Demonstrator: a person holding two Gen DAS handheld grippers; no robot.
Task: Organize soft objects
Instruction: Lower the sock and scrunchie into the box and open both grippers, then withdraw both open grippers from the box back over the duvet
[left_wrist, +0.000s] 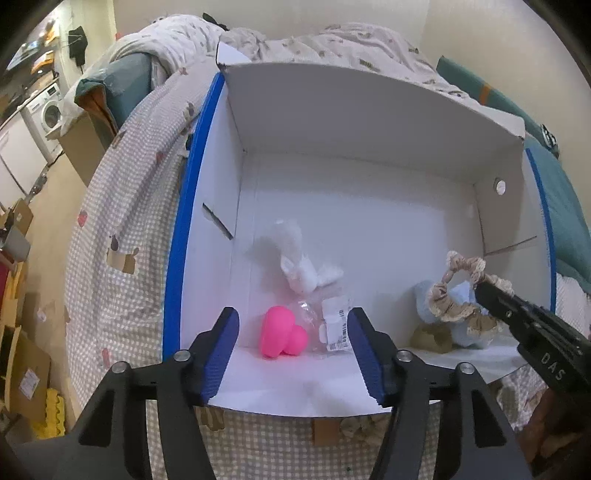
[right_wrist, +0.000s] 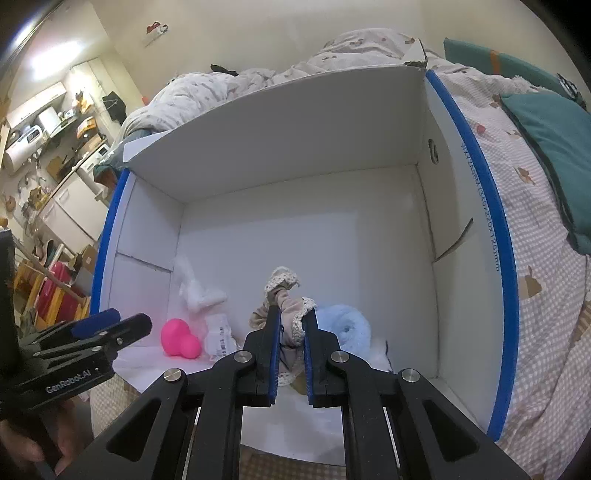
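A white cardboard box with blue edges (left_wrist: 332, 206) (right_wrist: 303, 229) lies open on a checked bedspread. Inside lie a pink soft toy (left_wrist: 282, 332) (right_wrist: 180, 338), a white plush (left_wrist: 299, 262) (right_wrist: 194, 286), a clear packet with a barcode label (left_wrist: 330, 323) (right_wrist: 218, 332) and a light blue fluffy item (left_wrist: 439, 295) (right_wrist: 349, 326). My right gripper (right_wrist: 291, 325) (left_wrist: 484, 286) is shut on a beige lace-trimmed scrunchie (right_wrist: 284, 291) (left_wrist: 458, 295), held over the blue item. My left gripper (left_wrist: 291, 317) (right_wrist: 110, 321) is open and empty above the box's near edge, in front of the pink toy.
A rumpled quilt (left_wrist: 295, 44) lies behind the box and a teal pillow (right_wrist: 554, 147) to its right. The bed's left edge drops to a floor with cardboard boxes (left_wrist: 26, 369) and a washing machine (left_wrist: 46, 110).
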